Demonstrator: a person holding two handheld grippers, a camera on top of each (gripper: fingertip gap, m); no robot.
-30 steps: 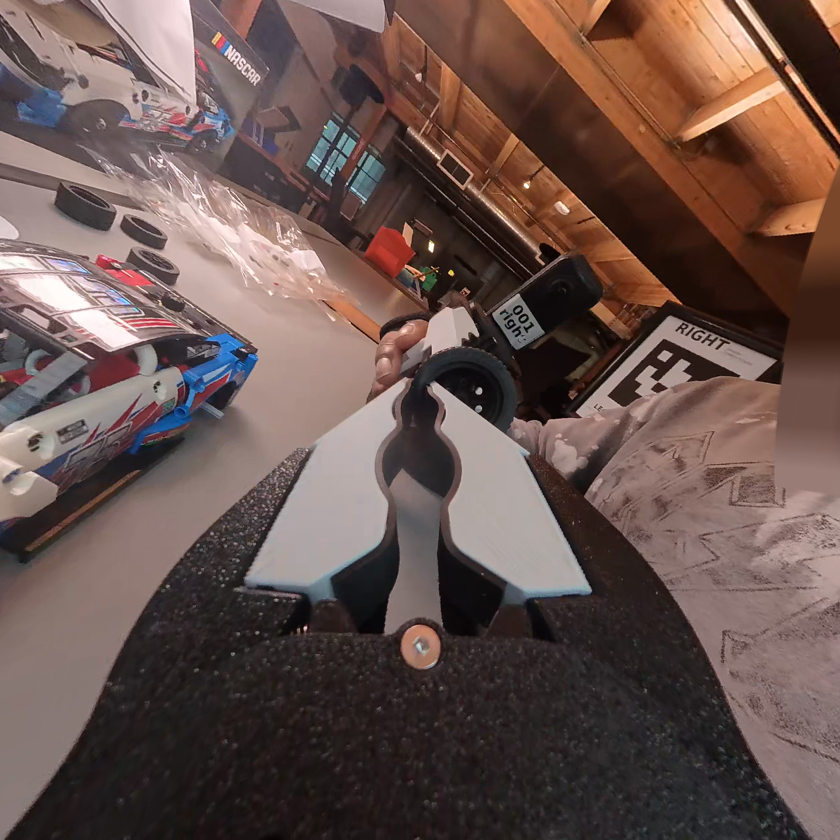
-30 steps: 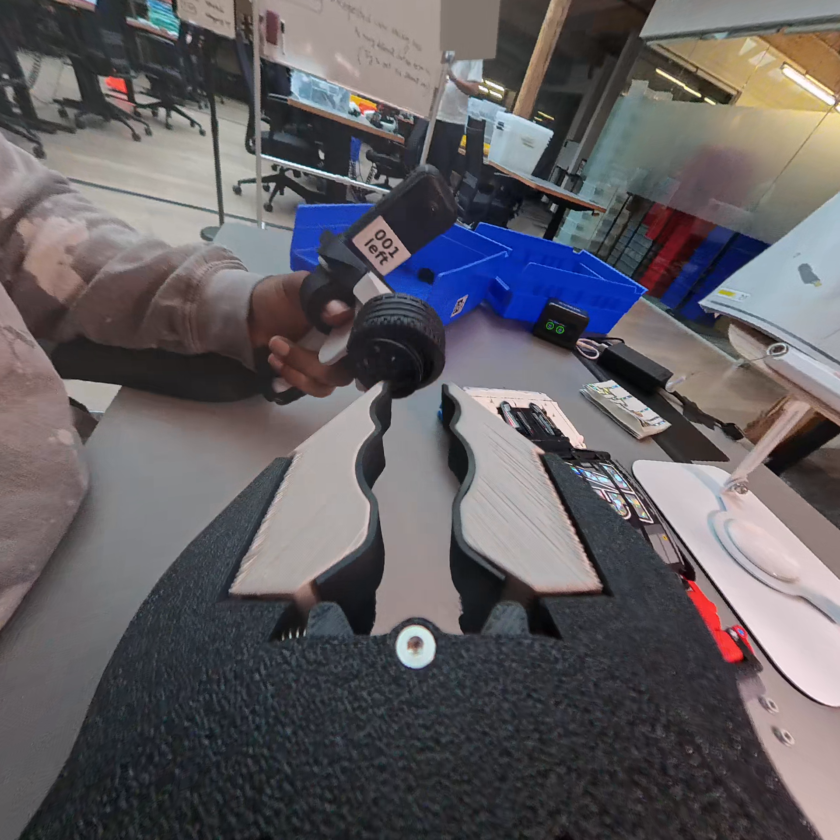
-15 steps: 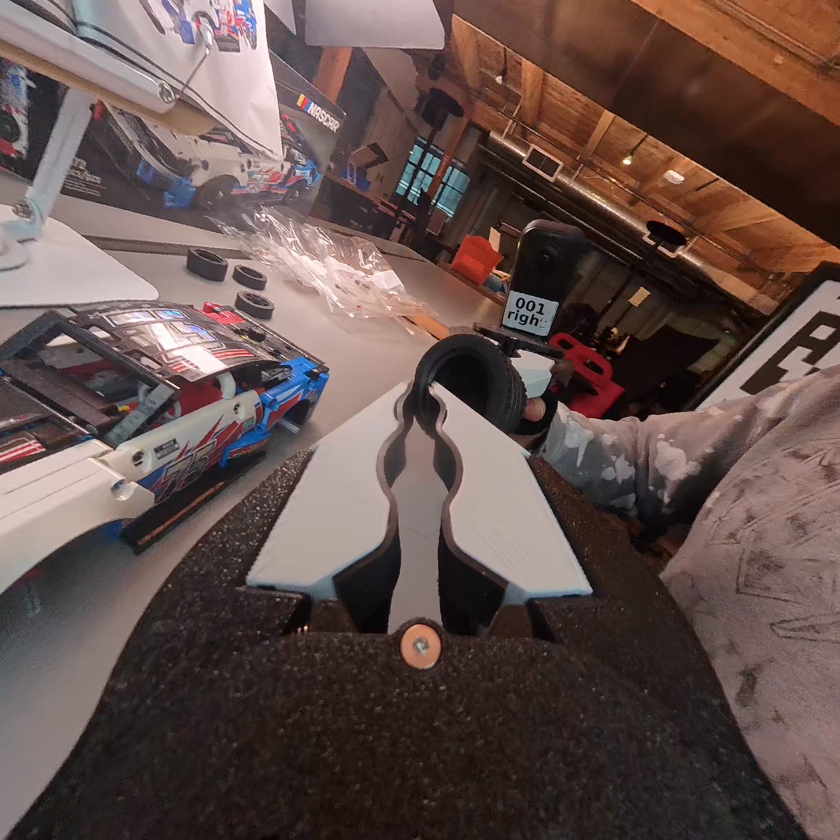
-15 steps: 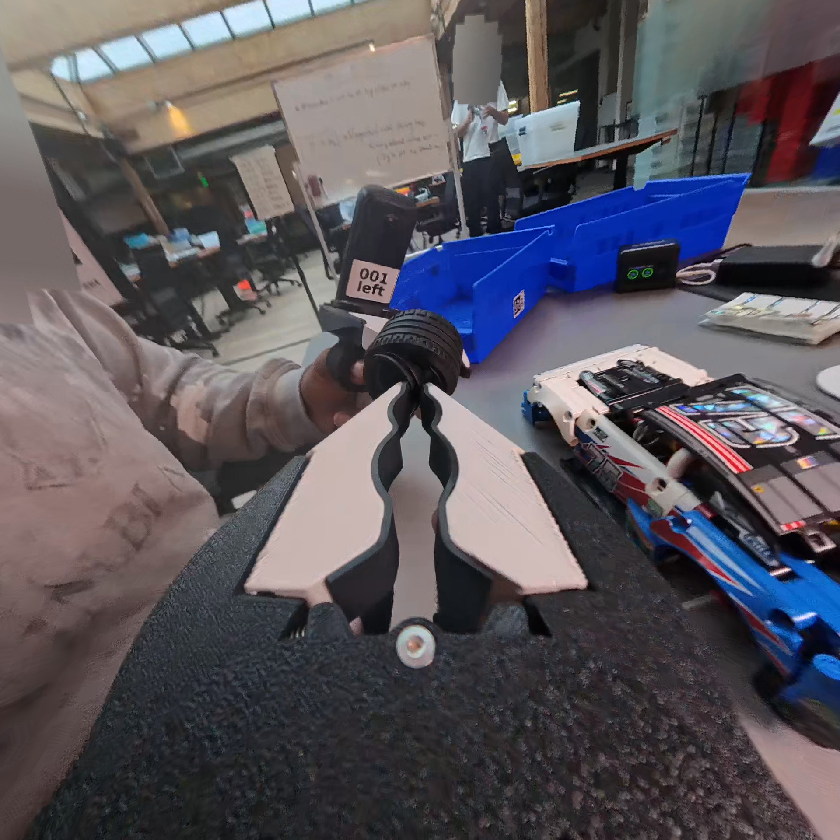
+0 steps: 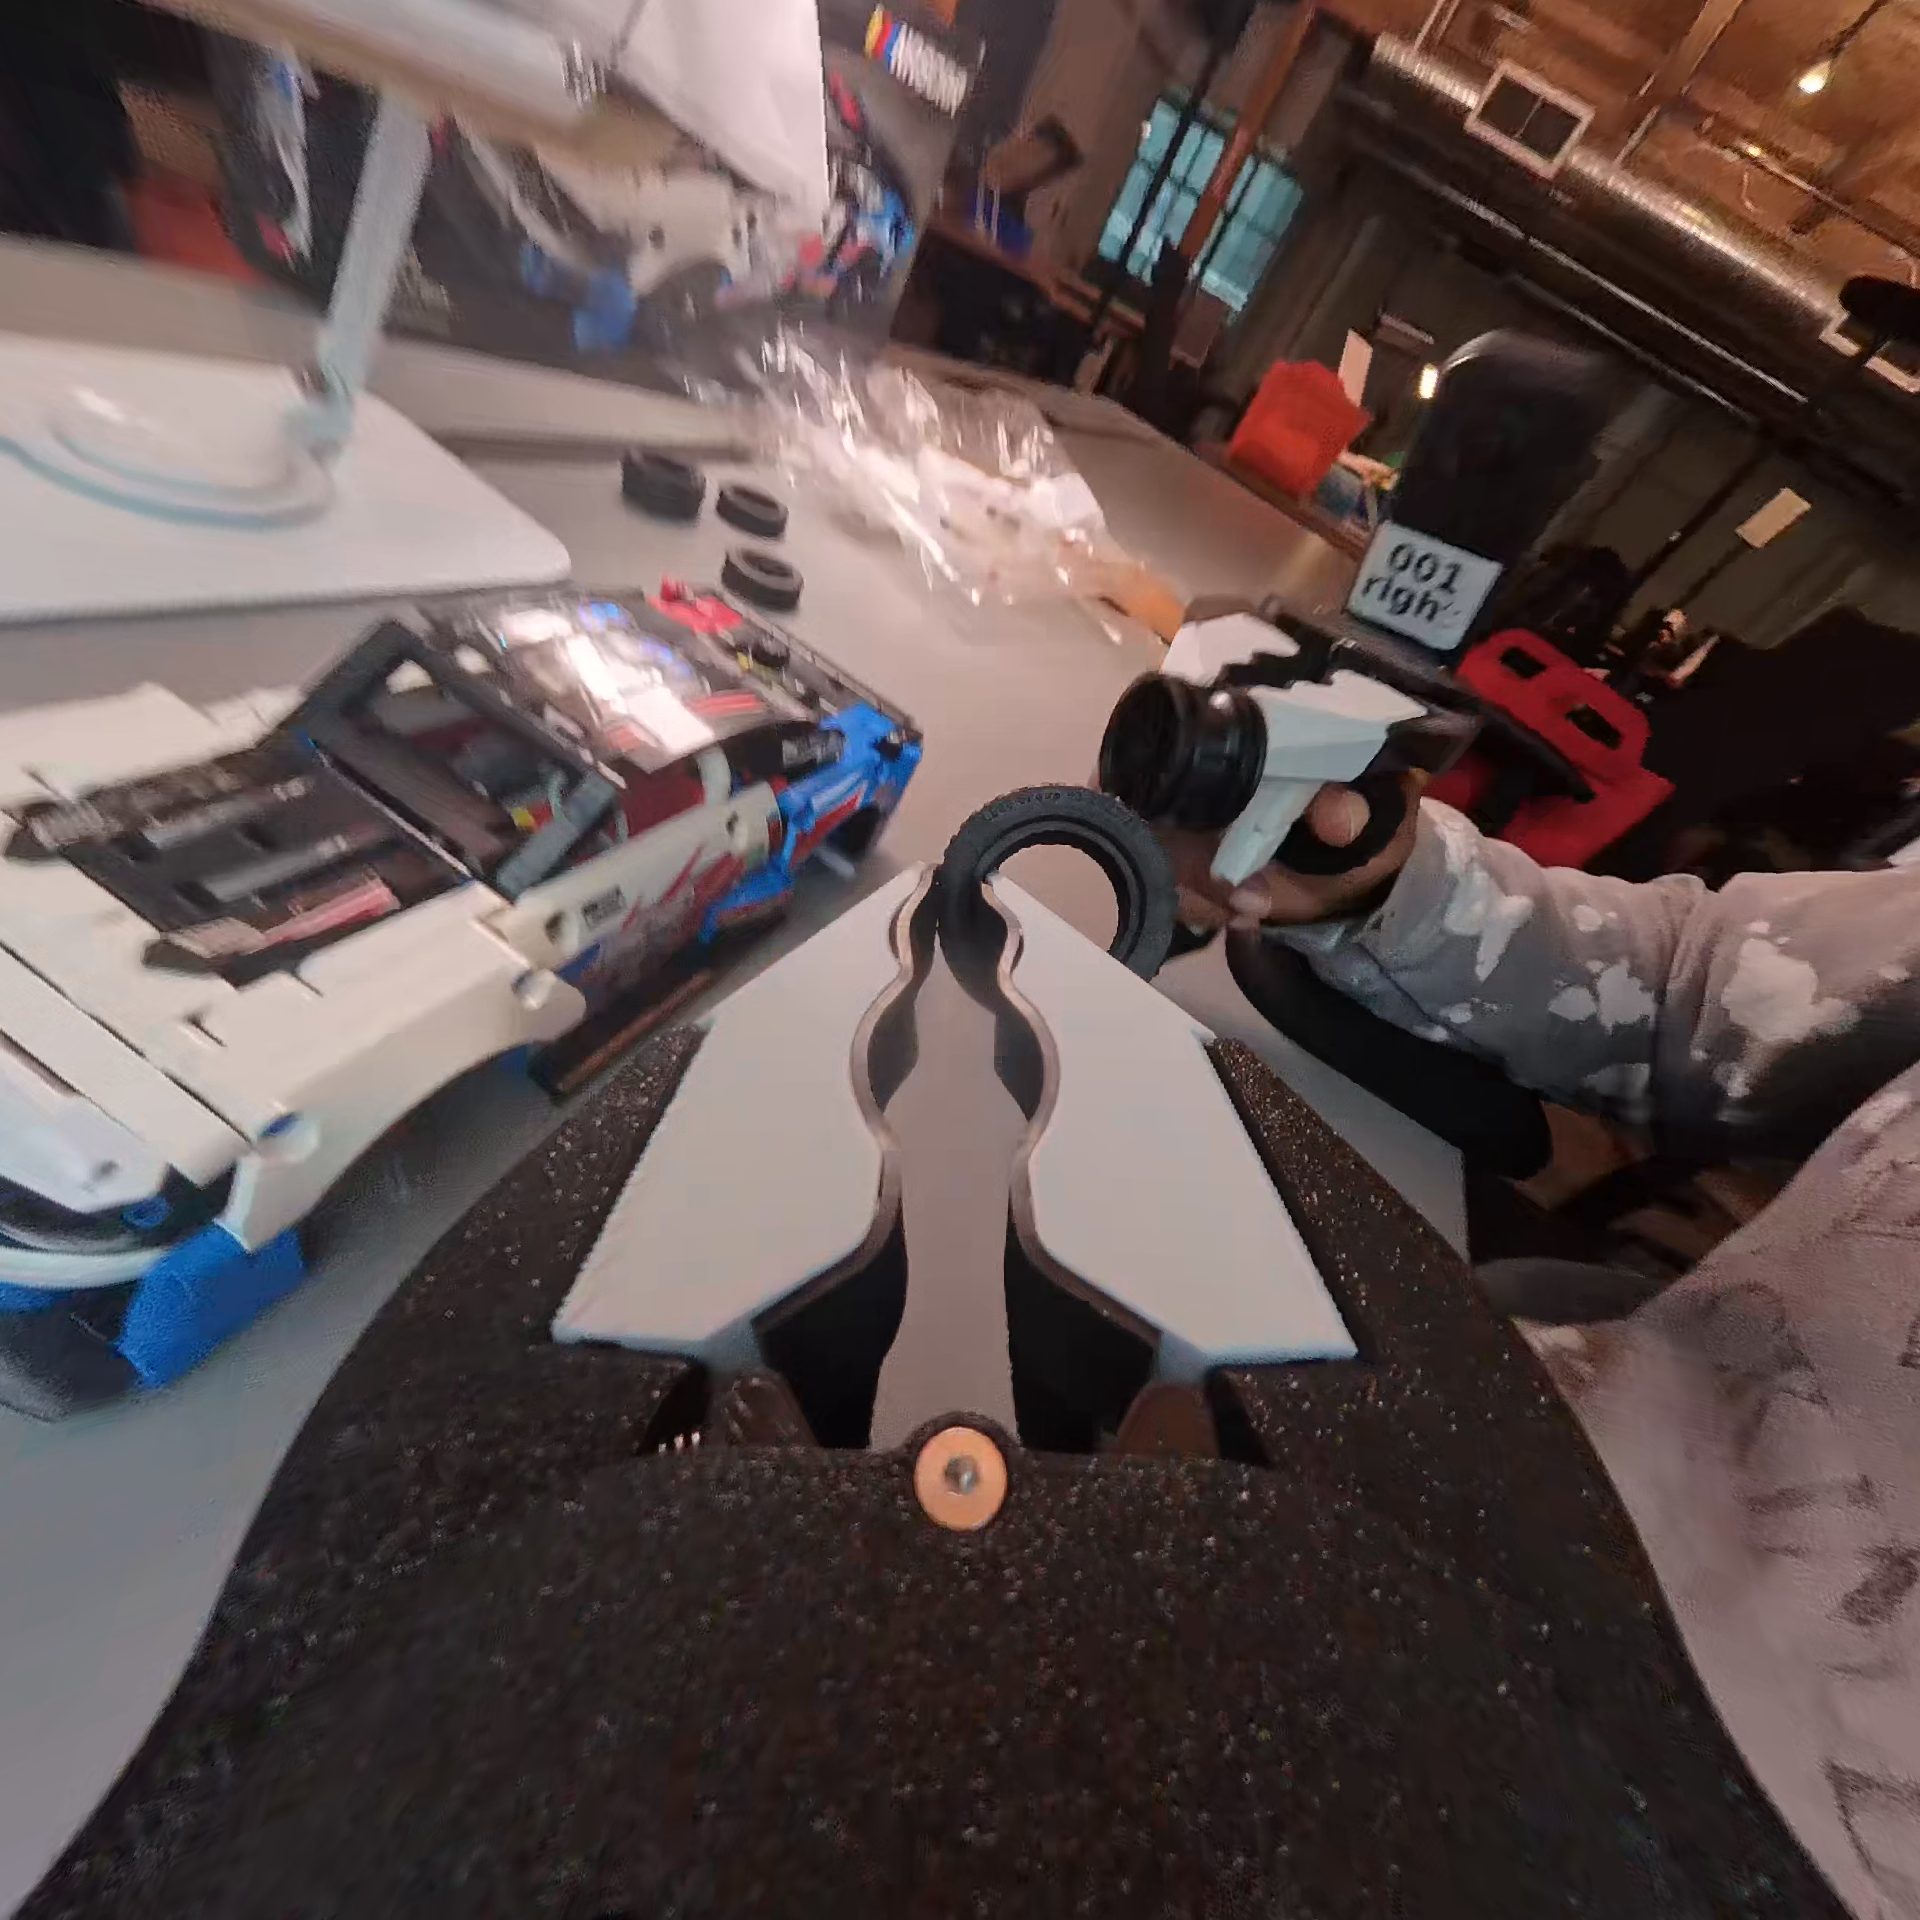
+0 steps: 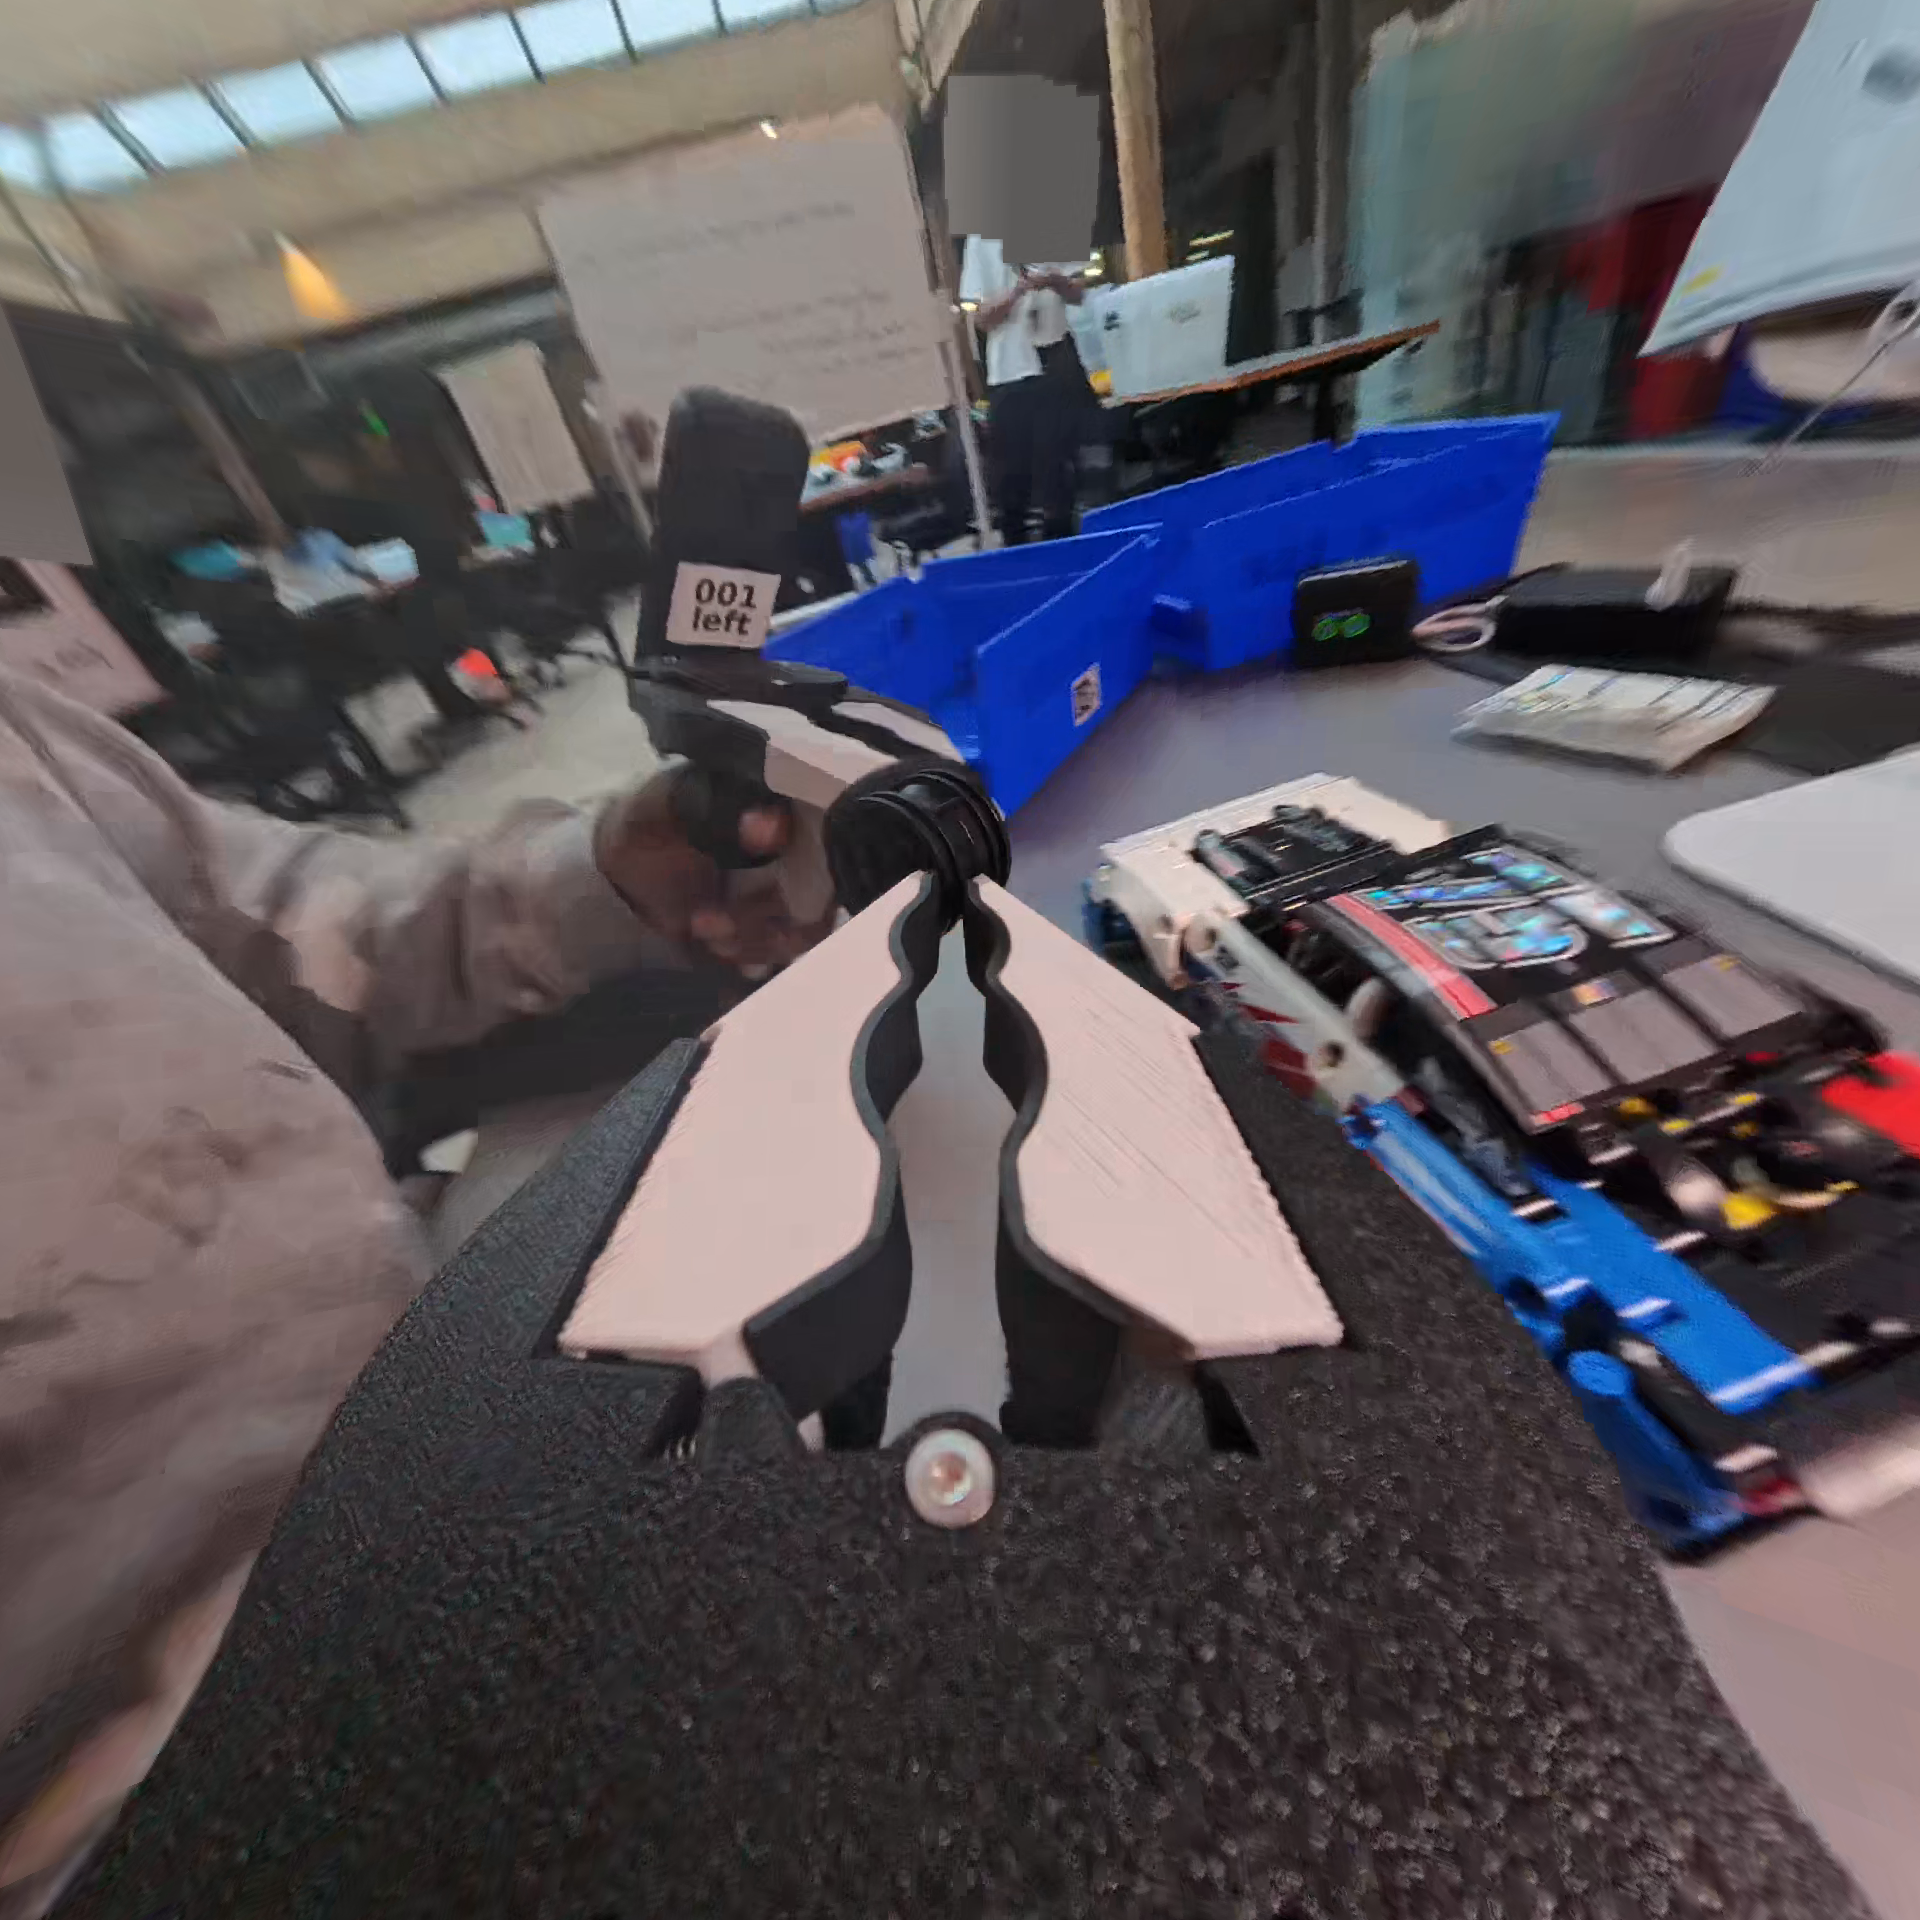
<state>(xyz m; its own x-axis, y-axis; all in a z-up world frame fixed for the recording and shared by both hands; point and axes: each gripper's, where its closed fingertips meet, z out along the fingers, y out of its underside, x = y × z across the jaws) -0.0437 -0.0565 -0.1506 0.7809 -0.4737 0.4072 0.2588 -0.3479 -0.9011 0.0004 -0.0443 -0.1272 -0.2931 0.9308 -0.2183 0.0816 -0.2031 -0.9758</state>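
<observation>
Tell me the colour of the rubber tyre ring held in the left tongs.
Black. The tyre ring, pinched by the left tongs, shows best in the left wrist view.

Each camera sits just behind its own fingers, low over the grey table (image 5: 1018,665), looking forward along them. The left wrist view faces right, the toy car (image 5: 436,831) on its left. The right wrist view faces left, the car (image 6: 1507,1091) on its right. Both share car and table.
</observation>
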